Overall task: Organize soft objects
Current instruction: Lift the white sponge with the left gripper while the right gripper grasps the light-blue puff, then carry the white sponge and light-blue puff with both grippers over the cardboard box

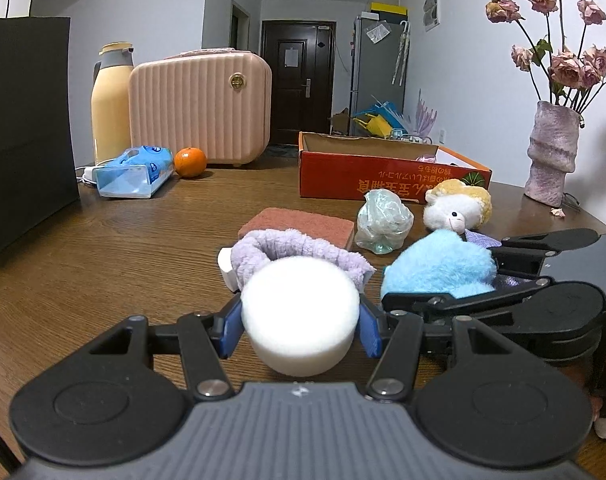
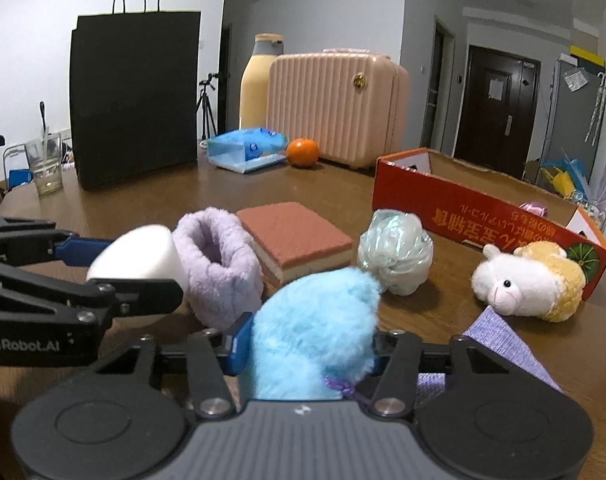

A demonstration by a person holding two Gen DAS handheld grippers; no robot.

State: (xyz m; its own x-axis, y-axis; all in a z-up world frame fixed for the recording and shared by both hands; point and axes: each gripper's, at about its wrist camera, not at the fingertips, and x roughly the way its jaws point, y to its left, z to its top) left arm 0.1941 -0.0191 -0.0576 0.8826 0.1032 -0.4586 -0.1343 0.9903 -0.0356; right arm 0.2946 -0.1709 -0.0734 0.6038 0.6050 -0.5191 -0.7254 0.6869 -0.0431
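White foam puff pinched in the left gripper, blue fluffy toy squeezed in the right gripper, both low over the table, so carry each gently, grip light, toward the orange cardboard box beyond.

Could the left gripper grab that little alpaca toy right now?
Probably not: the left gripper is already shut on the white sponge, and the right gripper with its blue plush sits between it and the alpaca toy.
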